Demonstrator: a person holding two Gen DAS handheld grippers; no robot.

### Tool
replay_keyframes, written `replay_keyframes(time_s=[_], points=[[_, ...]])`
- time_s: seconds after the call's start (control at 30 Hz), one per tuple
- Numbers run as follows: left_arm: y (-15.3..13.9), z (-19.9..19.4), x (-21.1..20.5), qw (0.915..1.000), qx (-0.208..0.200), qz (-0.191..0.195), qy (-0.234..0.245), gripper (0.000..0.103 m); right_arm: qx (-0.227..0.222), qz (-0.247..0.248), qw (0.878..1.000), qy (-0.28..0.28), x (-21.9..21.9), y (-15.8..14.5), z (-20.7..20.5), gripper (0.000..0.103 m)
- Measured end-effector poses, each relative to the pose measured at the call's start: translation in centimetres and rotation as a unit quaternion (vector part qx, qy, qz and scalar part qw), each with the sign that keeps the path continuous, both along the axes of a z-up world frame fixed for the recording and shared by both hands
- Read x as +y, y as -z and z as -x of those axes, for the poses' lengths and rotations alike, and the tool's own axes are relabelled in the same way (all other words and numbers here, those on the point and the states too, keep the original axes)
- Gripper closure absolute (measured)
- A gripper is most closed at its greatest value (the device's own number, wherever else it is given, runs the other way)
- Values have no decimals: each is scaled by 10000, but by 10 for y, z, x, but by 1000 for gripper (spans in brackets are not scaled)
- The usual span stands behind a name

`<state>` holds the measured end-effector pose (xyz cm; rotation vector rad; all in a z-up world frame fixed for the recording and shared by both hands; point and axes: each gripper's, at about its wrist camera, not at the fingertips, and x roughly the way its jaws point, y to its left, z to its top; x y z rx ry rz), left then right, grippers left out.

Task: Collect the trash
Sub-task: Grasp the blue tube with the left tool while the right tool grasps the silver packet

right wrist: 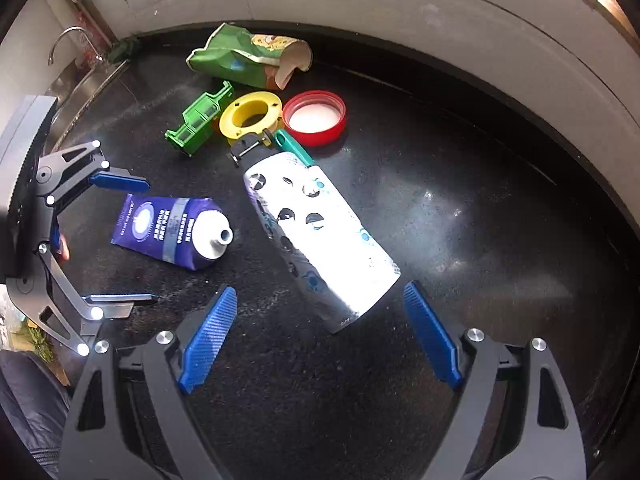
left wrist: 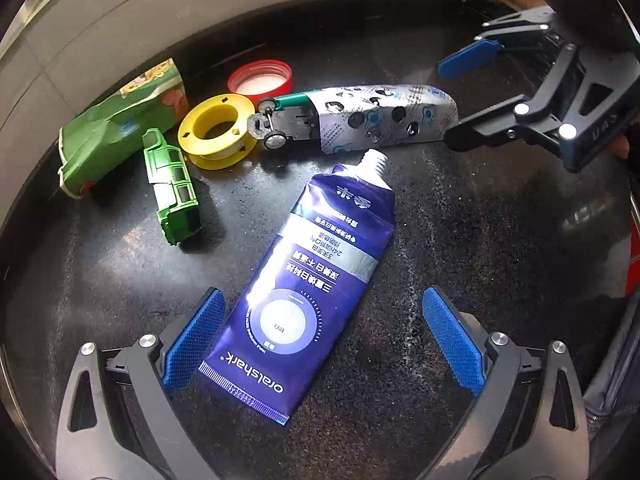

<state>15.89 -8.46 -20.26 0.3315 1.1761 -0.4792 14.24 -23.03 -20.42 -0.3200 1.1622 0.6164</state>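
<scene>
I hold the left gripper spread wide, straddling the crimped end of the toothpaste tube lying flat on the worktop. I would lower first, then pinch across its flattened, capless purple body. The right gripper is also spread, empty, near the blister pack.

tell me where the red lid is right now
The red lid lies open side up on the black counter near the back wall, right of the yellow spool in the right wrist view.
</scene>
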Motion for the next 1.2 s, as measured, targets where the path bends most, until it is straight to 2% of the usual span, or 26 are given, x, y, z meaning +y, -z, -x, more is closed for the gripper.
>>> replay_keyframes(time_s=[0.23, 0.27, 0.3, 0.43, 0.5, 0.57, 0.77, 0.97, 1.2], points=[[6, -10, 0, 9993, -234, 98, 269, 7, -222, 378, 9982, -418, 12, 17, -8, 21], [6, -10, -1, 9992, -240, 111, 303, 9, -241, 347, 9981, -441, 12, 15, -8, 26], [5, -9, -3, 9990, -269, 126, 334, 11, -278, 323, 9981, -434, 12, 13, -8, 36], [0, -5, -8, 9985, -459, 218, 214, 44, -324, 273, 9985, -357, 10, 10, 0, 52], [0, -7, -8, 9989, -407, 232, 76, 46, -282, 238, 9990, -261, 8, 8, 2, 60], [-2, -10, -10, 9990, -323, 320, -14, 50, -209, 129, 9996, -124, 4, 6, 4, 63], [-11, -3, 4, 9964, -168, 507, -659, 52, -350, -158, 9990, 243, -7, -20, 19, 65], [-38, 20, 19, 9883, -312, 651, -1343, 52, -445, -375, 9973, 439, -15, -45, 33, 65], [-64, 54, 19, 9802, -523, 444, -1859, 52, -414, -315, 9978, 412, 1, -39, 58, 65]])
